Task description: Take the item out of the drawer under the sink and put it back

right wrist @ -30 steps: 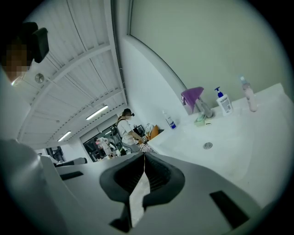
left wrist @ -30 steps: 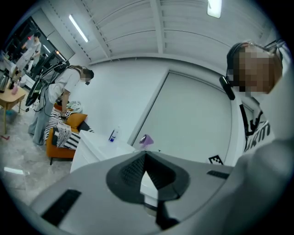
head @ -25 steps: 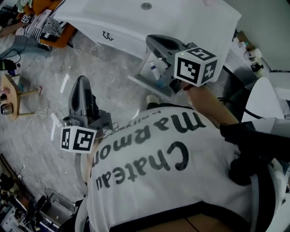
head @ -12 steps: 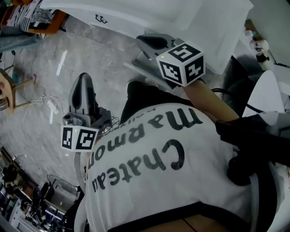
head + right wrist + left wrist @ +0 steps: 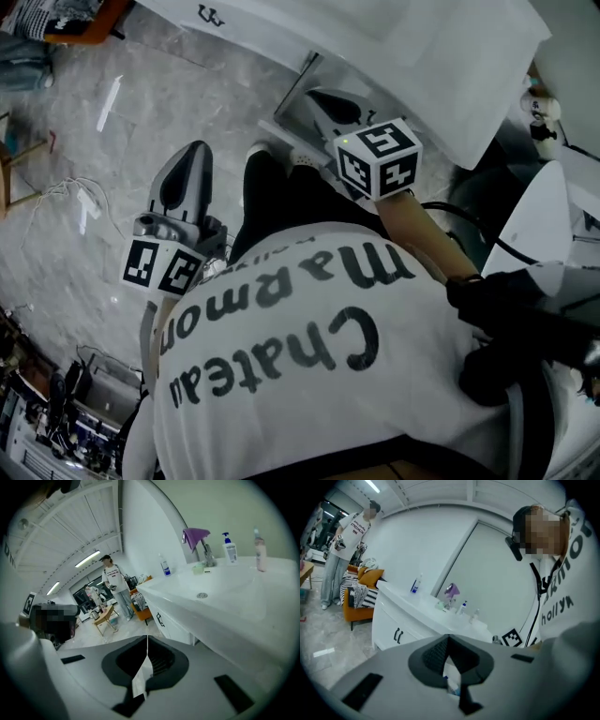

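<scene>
L gripper (image 5: 192, 155), R gripper (image 5: 328, 98) fingers closed, empty; drawer (image 5: 292, 86) open, item axis prob hidden

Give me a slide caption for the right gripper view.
Right gripper, jaws shut and empty, beside a white sink counter with a purple cloth draped over its faucet.

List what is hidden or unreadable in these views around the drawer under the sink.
- Head view: the right claw and its marker cube cover the inside of the drawer; contents hidden.
- Left gripper view: a white-and-blue bit shows behind the shut left claw, too small to name.
- Right gripper view: the drawer does not show; the claw's own body fills the lower frame.
</scene>
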